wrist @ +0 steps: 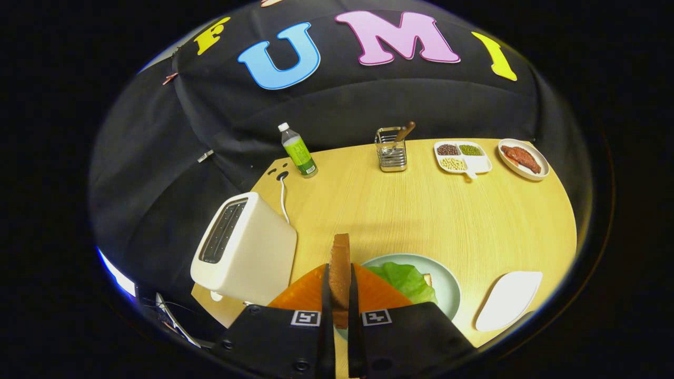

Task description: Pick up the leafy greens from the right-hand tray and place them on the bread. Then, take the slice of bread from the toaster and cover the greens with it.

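My gripper [340, 284] is shut on a slice of toasted bread [340, 263], held upright on its edge between the two fingers, above the wooden table. Just ahead and to the right of the fingers lies a pale green plate [447, 287] with the leafy greens [403, 279] spread over a bread slice, of which a corner [427, 279] peeks out. The white toaster [245, 250] stands to the left of the fingers, its slots dark.
A white tray [508, 300] lies to the right of the plate. At the table's far side stand a green-labelled bottle [298, 150], a wire utensil holder [392, 150], a divided dish of beans [462, 157] and a plate of meat [523, 159]. The toaster's cord [283, 200] runs back.
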`<act>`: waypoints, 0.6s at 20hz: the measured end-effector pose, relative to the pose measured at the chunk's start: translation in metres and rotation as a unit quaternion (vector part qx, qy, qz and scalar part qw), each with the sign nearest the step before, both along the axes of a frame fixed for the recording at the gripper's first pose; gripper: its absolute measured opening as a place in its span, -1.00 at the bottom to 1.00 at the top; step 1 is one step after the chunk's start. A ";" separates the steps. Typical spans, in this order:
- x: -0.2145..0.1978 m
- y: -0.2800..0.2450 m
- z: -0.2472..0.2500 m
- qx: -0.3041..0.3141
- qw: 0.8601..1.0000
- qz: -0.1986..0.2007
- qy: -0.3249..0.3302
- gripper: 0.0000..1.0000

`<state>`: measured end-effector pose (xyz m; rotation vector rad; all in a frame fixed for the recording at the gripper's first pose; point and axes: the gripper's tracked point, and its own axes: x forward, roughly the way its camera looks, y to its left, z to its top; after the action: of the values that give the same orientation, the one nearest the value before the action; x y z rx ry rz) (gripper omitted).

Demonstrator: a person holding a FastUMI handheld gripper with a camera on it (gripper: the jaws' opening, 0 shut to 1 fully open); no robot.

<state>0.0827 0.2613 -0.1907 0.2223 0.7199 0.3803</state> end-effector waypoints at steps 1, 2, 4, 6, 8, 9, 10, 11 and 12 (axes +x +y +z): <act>0.000 -0.002 -0.003 0.003 1.000 -0.004 0.004 -0.72; 0.001 -0.004 -0.007 0.006 1.000 -0.007 0.007 -0.73; 0.002 -0.010 -0.022 0.000 1.000 -0.009 0.013 -0.73; 0.000 -0.013 -0.025 -0.008 1.000 -0.013 0.016 -0.73; 0.000 -0.023 -0.031 -0.017 0.999 -0.022 0.018 -0.73; 0.001 -0.026 -0.035 -0.019 0.999 -0.026 0.018 -0.72; 0.001 -0.030 -0.038 -0.022 0.999 -0.030 0.021 -0.72; 0.001 -0.034 -0.041 -0.026 0.999 -0.034 0.024 -0.70; 0.002 -0.040 -0.045 -0.032 0.998 -0.040 0.025 -0.70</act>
<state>0.0846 0.2212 -0.2356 0.2004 0.7695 0.2762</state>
